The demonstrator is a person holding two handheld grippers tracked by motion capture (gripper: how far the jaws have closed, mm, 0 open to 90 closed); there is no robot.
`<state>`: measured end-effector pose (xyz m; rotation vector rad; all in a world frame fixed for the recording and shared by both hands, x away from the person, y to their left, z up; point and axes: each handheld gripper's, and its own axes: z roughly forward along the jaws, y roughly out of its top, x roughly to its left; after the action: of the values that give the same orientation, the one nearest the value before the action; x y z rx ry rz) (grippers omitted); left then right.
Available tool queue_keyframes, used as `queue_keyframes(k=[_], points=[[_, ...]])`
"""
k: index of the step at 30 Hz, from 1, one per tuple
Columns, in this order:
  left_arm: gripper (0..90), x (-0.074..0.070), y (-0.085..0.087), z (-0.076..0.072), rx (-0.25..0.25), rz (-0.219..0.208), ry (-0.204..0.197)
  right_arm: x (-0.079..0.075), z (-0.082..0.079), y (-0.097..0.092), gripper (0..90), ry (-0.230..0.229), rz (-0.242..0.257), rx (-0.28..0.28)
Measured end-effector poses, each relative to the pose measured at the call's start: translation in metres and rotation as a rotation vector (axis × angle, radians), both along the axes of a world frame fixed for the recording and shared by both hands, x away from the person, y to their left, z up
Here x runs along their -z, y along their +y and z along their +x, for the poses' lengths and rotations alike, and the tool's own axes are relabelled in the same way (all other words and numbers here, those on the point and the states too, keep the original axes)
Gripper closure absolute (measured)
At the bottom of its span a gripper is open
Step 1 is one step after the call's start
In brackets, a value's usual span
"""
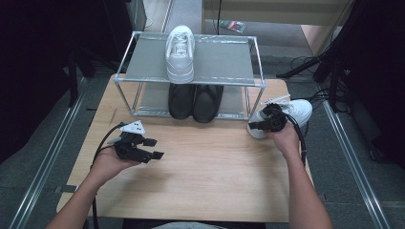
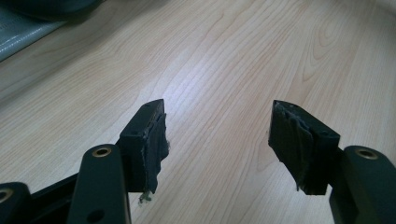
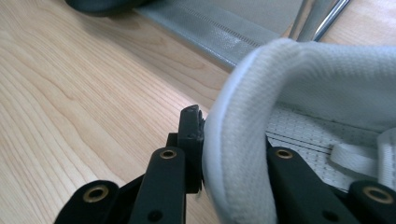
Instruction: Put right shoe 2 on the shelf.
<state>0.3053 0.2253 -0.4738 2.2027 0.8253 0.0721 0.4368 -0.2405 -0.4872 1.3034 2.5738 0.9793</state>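
Sneaker (image 3: 243, 154) heel collar between right hand-held gripper (image 3: 233, 140) jaws (pinched)

the right gripper (image 1: 267, 121) covers part of the white shoe (image 1: 298, 110) on the table, so its heel is hidden. the black shoes (image 1: 195, 100) sit under the rack's top shelf (image 1: 224, 57), backs out of sight.

From up high I see the desk (image 1: 210, 162) evenly lit from overhead, with darkness swallowing both sides of the room. Shadows stay soft and short. My gripper views look slightly hazy; the white shoe (image 3: 243, 154) close up is soft-focused, without harsh glare.
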Motion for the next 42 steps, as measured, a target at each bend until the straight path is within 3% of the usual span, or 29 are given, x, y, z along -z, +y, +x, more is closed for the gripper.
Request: queue_keyframes(k=[4, 7, 15, 23, 28, 31, 39, 42], points=[[37.1, 0.0, 0.0, 0.002, 0.0, -0.004, -0.001, -0.01, -0.005, -0.002, 77.7, -0.035, 0.001, 0.001], [37.2, 0.0, -0.002, 0.003, 0.007, 0.001, 0.001, -0.018, -0.013, 0.001, 77.3, -0.071, -0.058, 0.002], [37.2, -0.001, -0.008, 0.009, 0.033, -0.032, 0.007, -0.027, -0.03, 0.005, 76.5, -0.075, -0.068, -0.001], [37.1, -0.002, -0.016, 0.015, 0.057, -0.034, 0.009, -0.037, -0.052, 0.018, 76.0, -0.085, -0.092, -0.024], [37.1, -0.003, -0.022, 0.021, 0.075, -0.037, 0.013, -0.042, -0.067, 0.027, 75.9, -0.093, -0.08, -0.042], [37.1, -0.003, -0.026, 0.024, 0.083, -0.041, 0.017, -0.044, -0.079, 0.034, 75.6, -0.074, -0.057, -0.04], [37.1, -0.003, -0.034, 0.032, 0.108, -0.047, 0.023, -0.046, -0.101, 0.05, 75.5, -0.064, -0.076, -0.067], [37.1, -0.003, -0.037, 0.034, 0.117, -0.044, 0.022, -0.048, -0.108, 0.057, 75.6, -0.059, -0.053, -0.087]])
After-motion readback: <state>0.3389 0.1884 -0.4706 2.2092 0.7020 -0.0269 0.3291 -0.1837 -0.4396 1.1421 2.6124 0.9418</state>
